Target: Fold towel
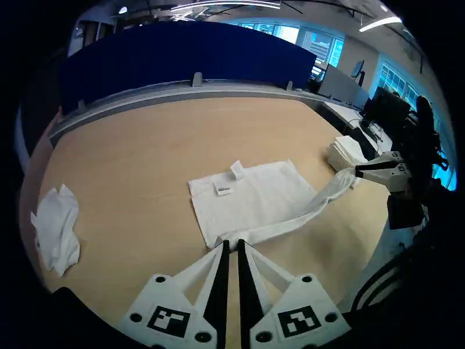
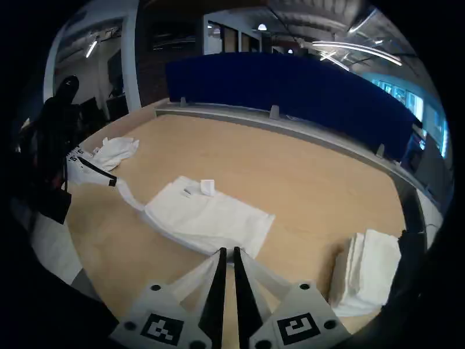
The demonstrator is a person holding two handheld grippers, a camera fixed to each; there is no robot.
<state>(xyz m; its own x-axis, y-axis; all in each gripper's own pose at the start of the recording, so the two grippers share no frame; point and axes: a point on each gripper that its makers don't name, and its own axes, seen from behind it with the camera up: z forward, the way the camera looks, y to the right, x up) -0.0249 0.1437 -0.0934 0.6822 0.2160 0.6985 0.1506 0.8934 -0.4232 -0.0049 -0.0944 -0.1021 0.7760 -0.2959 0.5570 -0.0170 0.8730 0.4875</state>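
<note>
The wooden table [image 1: 145, 145] holds the towel [image 1: 250, 198], mostly flat. The left gripper [image 1: 232, 247] and right gripper [image 2: 228, 253] pinch its near corners, and the fold looks barely begun.

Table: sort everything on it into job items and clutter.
Job: white towel; left gripper and right gripper, each pinching its edge.
Lying about: crumpled cloth; stack of folded towels.
</note>
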